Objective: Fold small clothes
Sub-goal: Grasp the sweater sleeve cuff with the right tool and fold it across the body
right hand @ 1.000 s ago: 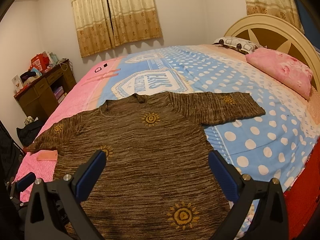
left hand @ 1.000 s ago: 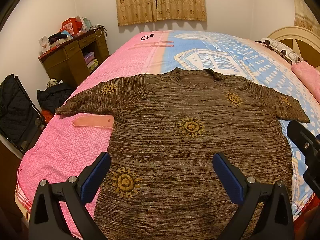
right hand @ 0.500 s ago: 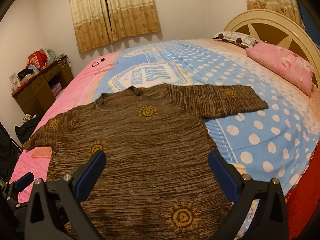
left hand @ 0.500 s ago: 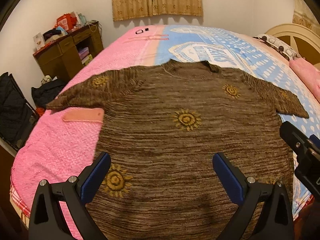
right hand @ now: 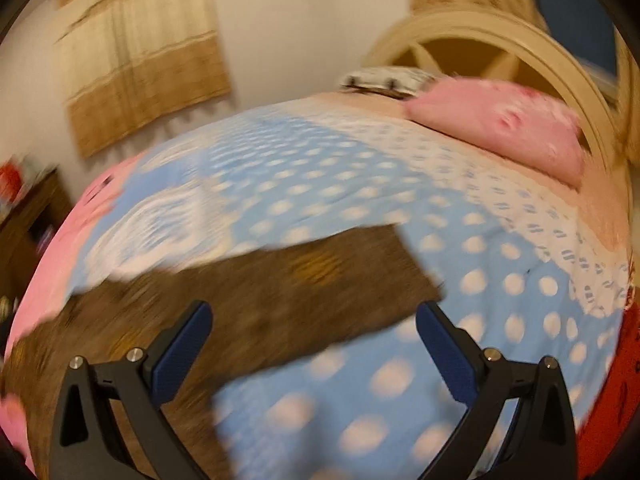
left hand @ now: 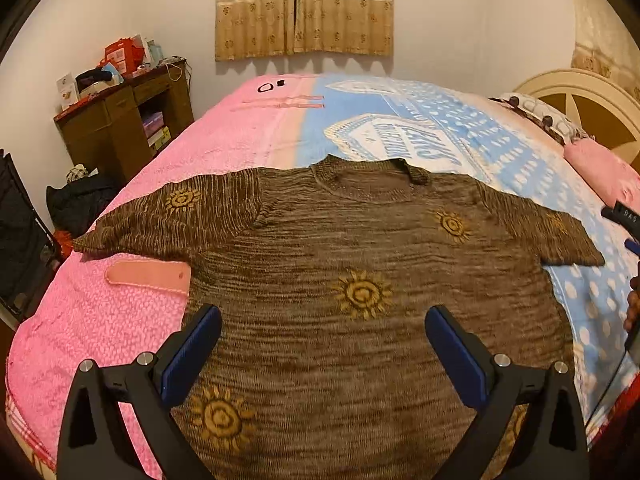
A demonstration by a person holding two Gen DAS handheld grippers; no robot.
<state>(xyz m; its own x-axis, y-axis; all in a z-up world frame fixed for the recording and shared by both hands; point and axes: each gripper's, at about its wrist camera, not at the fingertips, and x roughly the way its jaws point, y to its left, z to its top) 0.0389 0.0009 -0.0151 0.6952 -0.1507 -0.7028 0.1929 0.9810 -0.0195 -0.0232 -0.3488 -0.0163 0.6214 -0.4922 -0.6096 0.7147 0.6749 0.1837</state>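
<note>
The fold looks not yet begun: the brown knitted sweater (left hand: 360,280) with yellow sun motifs lies flat, face up and fully spread near the foot-side edge of the bed (left hand: 120,320), both short sleeves out, so every fold seems left to do. The left gripper (left hand: 323,344) hovers over its lower body and the right gripper (right hand: 313,340) over its right sleeve (right hand: 320,280) in a blurred view, both with jaws wide apart and holding nothing. The bedspread is pink and dotted blue, with a pink pillow (right hand: 500,124) by the cream headboard (right hand: 480,40), a cluttered wooden cabinet (left hand: 120,120) beside the bed and curtains (left hand: 304,4) behind.
</note>
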